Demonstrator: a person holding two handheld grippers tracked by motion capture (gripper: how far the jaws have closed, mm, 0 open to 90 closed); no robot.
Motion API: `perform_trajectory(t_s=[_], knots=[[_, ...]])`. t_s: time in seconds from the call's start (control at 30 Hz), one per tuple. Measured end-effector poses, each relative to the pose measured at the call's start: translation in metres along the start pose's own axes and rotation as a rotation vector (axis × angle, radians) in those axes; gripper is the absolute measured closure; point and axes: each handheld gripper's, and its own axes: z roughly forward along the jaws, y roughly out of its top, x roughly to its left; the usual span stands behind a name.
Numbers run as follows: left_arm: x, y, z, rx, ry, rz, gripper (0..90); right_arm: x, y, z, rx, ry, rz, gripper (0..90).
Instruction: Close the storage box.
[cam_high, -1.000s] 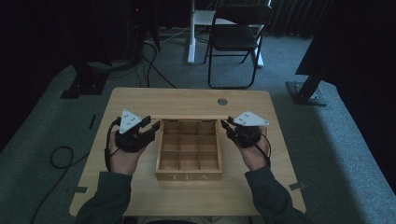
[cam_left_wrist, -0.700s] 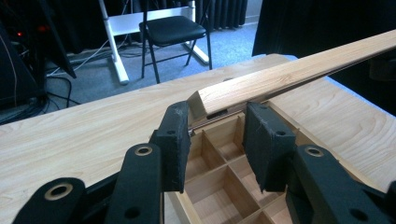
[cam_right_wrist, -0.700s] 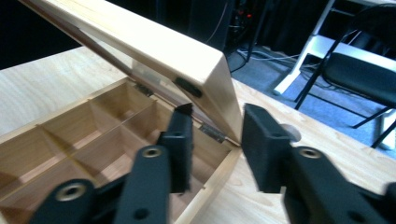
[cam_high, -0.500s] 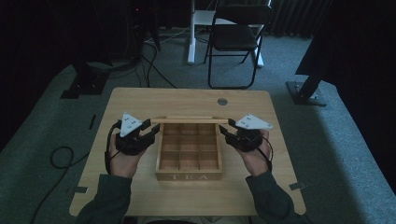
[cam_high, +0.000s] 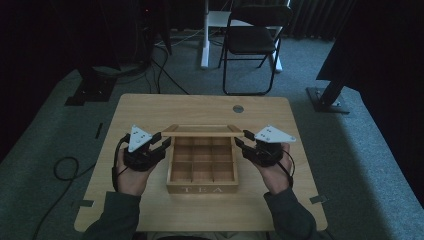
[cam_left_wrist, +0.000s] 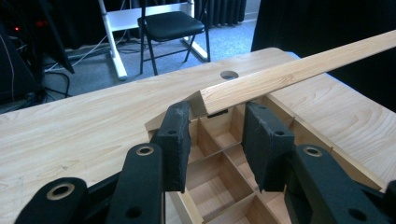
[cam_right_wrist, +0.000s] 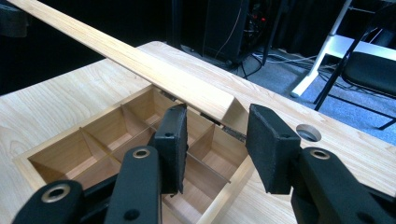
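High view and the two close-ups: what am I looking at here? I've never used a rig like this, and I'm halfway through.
There is no robot arm here. A person holds a two-jaw tool in each hand. The high view looks down from above the person's side of the table. Each close-up comes from a camera riding on one tool, looking along its black jaws.

On the table sits a wooden tea box with empty compartments, its lid raised. The left gripper has the lid's left corner between its jaws, and the right gripper has the right corner. In both close-ups the jaws look open around the lid, not clamped on it. The right gripper's jaws have just been closing a little.
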Motion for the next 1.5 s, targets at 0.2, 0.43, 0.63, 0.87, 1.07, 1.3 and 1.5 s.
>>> perform_trajectory(t_s=[0.2,0.43,0.63,0.87,1.07,1.3,1.5], knots=[[-0.001,-0.004,-0.001,0.003,-0.005,-0.004,61.9,0.004,-0.004,-0.003,0.000,-0.012,-0.009,58.0],[-0.002,-0.009,-0.002,0.010,-0.010,-0.014,61.8,0.006,-0.008,-0.005,0.008,-0.013,0.004,58.0],[-0.004,-0.015,-0.003,0.020,-0.009,-0.023,60.6,0.009,-0.013,-0.007,0.016,-0.013,0.002,58.1],[-0.008,-0.022,-0.001,0.040,-0.007,-0.007,57.2,0.014,-0.019,-0.009,0.034,-0.015,-0.001,58.1],[-0.010,-0.026,-0.002,0.042,-0.014,-0.011,56.7,0.016,-0.023,-0.010,0.041,-0.013,0.000,58.1],[-0.009,-0.032,-0.004,0.048,-0.024,-0.036,58.5,0.020,-0.028,-0.011,0.045,-0.020,-0.005,57.9],[-0.009,-0.037,-0.005,0.059,-0.032,-0.051,58.8,0.023,-0.033,-0.011,0.051,-0.018,-0.006,57.9]])
